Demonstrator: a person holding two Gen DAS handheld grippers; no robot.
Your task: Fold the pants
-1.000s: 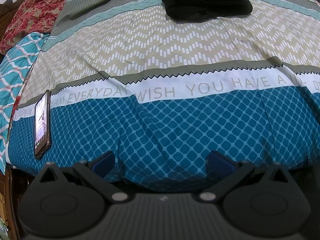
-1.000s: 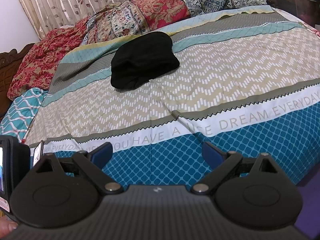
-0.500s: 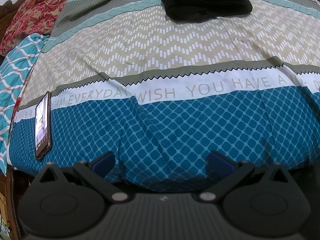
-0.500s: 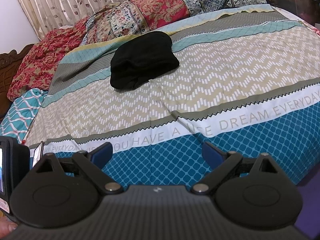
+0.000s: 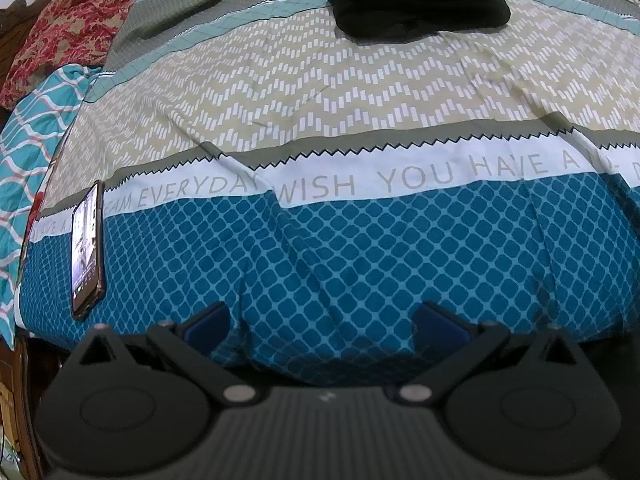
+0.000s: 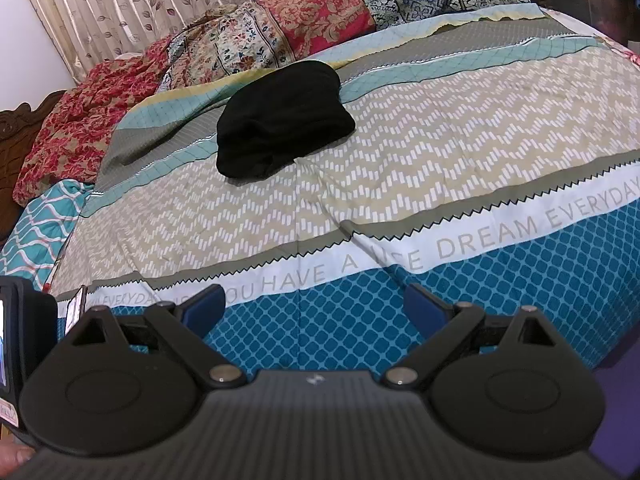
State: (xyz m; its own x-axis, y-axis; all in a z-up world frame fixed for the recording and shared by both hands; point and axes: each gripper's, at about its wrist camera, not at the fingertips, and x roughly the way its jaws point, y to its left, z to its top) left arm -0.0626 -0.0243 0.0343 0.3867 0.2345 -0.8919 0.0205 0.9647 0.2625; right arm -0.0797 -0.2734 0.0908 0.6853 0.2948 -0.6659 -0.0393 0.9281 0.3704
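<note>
Black pants (image 6: 282,120) are seen bundled far back on the bed (image 6: 440,152). Left gripper (image 5: 320,320) and right gripper (image 6: 316,308) are held near the bed's edge, jaws spread wide, empty (phone (image 5: 86,246) lying at left).

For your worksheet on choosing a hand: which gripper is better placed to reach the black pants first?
Probably the right gripper: the black pants lie fully in its view, close to its line. For the left gripper they sit off right, cut by the frame top.

Even, soft indoor light; fisheye-bent edges, foreground slightly blurred.
</note>
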